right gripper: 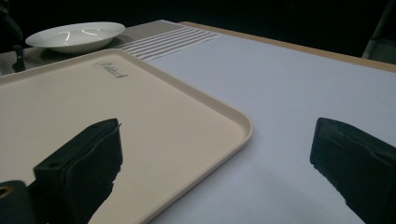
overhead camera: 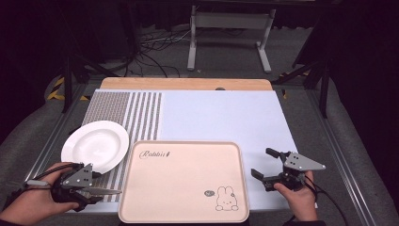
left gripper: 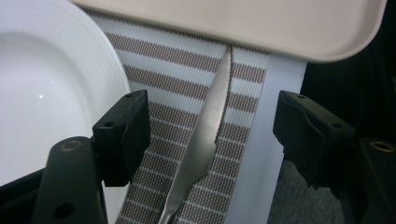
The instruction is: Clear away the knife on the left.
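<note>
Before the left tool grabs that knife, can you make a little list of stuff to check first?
1. Left tool open wide enough: ok, its jaws stand apart on both sides of the knife.
2. Knife lying flat on the striped mat: ok.
3. Knife clear of the plate: ok, the mat shows between them.
4. Knife tip free of the tray: cannot tell, the tip reaches the tray's edge.
5. Tray empty for putting things in: ok.
6. Right tool out of the way: ok, open, at the tray's right side.

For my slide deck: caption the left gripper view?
Open hand-held gripper straddling a table knife on the striped mat, between white plate and tray.
</note>
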`<state>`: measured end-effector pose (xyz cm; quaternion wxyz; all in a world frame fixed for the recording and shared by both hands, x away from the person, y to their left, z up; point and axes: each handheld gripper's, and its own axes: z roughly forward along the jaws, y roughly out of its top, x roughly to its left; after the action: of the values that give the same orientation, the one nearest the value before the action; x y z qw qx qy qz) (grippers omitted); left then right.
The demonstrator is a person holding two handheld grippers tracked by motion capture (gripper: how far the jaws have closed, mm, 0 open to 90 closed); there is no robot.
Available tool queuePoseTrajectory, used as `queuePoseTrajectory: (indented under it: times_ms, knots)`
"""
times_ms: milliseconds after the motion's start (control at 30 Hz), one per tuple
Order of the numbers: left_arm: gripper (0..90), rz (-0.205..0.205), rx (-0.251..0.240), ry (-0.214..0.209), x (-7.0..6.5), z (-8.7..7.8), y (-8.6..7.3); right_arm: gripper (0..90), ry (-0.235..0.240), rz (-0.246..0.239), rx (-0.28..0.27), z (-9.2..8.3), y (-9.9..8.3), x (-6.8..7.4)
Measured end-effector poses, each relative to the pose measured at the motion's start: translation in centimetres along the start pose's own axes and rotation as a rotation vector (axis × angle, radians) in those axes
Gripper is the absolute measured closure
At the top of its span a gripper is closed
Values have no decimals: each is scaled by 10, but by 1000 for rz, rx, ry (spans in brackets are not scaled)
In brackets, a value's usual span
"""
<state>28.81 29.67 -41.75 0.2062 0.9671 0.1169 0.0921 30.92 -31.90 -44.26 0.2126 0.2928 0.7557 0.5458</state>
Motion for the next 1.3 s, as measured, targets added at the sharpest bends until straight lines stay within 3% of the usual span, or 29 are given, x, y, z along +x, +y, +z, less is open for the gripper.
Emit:
queuePoseTrajectory:
  times_ms: [367,767,1200,1300]
  knots:
    - [342,-6,112,-6,2,-3,-15,26,7,-4,5,1,0,1]
    - [362,-55,158,-22,7,0,-34,23,23,-12,15,6,1,2]
    - [424,-77,219,-25,23,4,-51,25,35,-21,8,4,4,3]
    - [447,-85,221,-44,28,8,-54,26,36,-23,1,1,5,2]
